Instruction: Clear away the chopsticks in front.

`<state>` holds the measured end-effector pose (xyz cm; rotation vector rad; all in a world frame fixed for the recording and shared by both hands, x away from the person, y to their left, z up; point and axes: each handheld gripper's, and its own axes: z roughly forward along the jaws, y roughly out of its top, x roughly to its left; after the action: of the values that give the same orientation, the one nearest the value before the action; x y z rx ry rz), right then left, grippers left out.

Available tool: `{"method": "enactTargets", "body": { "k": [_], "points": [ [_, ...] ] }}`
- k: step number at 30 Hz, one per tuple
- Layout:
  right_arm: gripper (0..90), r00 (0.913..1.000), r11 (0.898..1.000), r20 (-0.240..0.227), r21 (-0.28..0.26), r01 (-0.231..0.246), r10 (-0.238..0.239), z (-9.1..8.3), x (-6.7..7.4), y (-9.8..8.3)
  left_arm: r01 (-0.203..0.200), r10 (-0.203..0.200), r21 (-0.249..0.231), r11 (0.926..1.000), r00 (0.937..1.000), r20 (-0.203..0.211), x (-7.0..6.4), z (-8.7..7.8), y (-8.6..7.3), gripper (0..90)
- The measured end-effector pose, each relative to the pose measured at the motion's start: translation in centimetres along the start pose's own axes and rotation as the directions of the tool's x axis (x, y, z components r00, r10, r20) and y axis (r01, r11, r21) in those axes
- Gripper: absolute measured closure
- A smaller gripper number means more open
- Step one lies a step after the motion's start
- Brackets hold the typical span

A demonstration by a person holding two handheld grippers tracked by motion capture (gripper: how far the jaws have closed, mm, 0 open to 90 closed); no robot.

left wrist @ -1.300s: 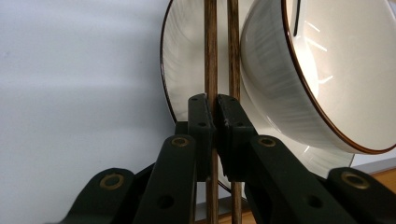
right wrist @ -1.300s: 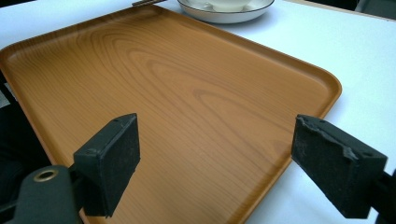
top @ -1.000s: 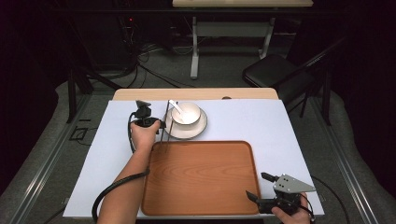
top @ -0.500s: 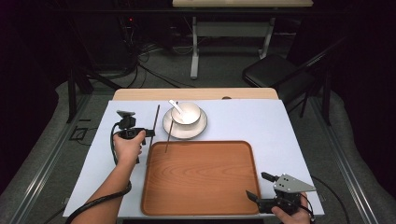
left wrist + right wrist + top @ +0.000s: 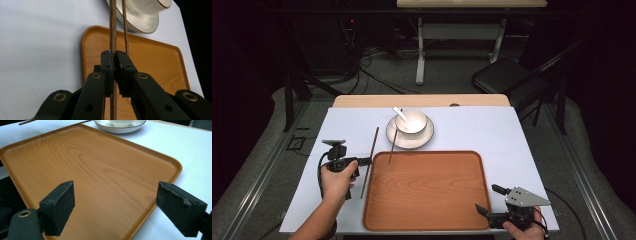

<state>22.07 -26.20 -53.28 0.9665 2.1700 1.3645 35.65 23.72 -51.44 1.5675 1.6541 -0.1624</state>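
Note:
My left gripper (image 5: pixel 363 161) is shut on a dark wooden chopstick (image 5: pixel 371 160) that stands just off the left rim of the wooden tray (image 5: pixel 427 192). The left gripper view has the jaws (image 5: pixel 114 56) pinched on this chopstick (image 5: pixel 112 27). A second chopstick (image 5: pixel 393 146) leans from the white plate (image 5: pixel 404 141) onto the tray's far rim, beside the held one (image 5: pixel 124 27). On the plate sits a white bowl (image 5: pixel 414 122) holding a spoon (image 5: pixel 398 112). My right gripper (image 5: pixel 488 198) stands open at the tray's near right corner, its jaws (image 5: pixel 120 205) wide over bare tray wood (image 5: pixel 95 165).
A white sheet (image 5: pixel 492 130) covers the table, with its bare wooden strip (image 5: pixel 422 100) at the far edge. Beyond the table stand a black chair (image 5: pixel 507 80) and a white table frame (image 5: pixel 457 35). Cables lie on the dark floor.
My left hand has drawn back from beside the bowl toward the near left, taking the chopstick along the tray's left rim. The right gripper has not moved.

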Motion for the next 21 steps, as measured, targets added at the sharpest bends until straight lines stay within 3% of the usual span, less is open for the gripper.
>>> {"method": "enactTargets", "body": {
  "k": [9, 21],
  "points": [
    [15.2, 1.0, 1.0, 0.003, -0.002, -0.001, 0.001, 0.0, 0.0, 0.0, 0.008, -0.009, 0.02, 0.9998, 0.9997, 0.021, -0.3, -0.4, -2.7, 84.3],
    [15.2, 1.0, 1.0, 0.004, -0.004, 0.001, -0.001, 0.0, 0.0, 0.0, 0.02, -0.019, 0.098, 0.995, 0.9997, -0.013, 0.4, 0.1, -5.5, 84.4]
  ]
}}
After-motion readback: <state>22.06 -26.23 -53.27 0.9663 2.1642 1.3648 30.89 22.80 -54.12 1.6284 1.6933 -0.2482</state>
